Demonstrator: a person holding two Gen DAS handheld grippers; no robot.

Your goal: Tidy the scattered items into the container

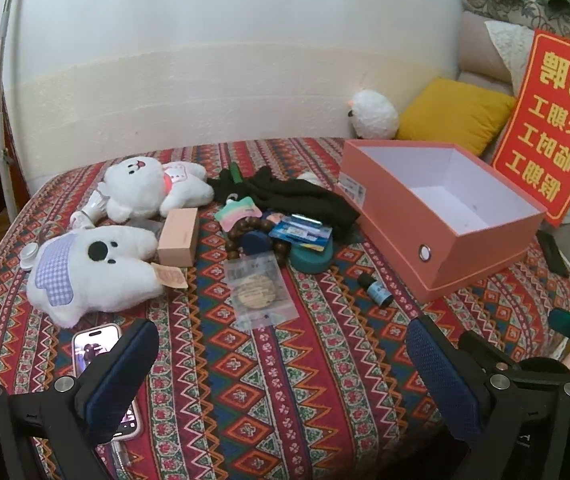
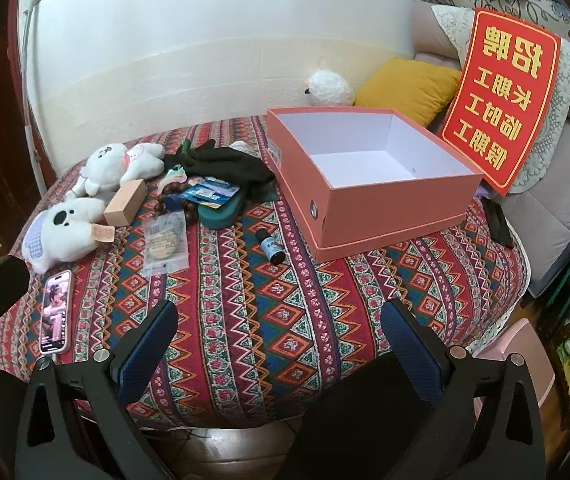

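An empty salmon-pink box (image 1: 485, 240) (image 2: 397, 208) stands open at the right of a patterned table. Scattered left of it lie two white plush toys (image 1: 93, 268) (image 2: 65, 232), a small tan carton (image 1: 179, 236) (image 2: 125, 202), dark cloth (image 1: 301, 196) (image 2: 225, 164), wooden beads (image 1: 245, 232), a blue card pack (image 1: 301, 232) (image 2: 209, 194), a clear bag with a round disc (image 1: 255, 292) (image 2: 163, 246) and a small dark bottle (image 1: 375, 290) (image 2: 270, 246). My left gripper (image 1: 281, 344) and right gripper (image 2: 279, 328) hover open over the near table edge, holding nothing.
A lit phone (image 1: 93, 352) (image 2: 56, 312) lies at the near left, partly behind my left finger. A red sign (image 1: 553, 120) (image 2: 501, 96), a yellow cushion (image 1: 453, 114) and a round white plush (image 1: 373, 114) stand behind the box. A black remote (image 2: 499, 220) lies at the right.
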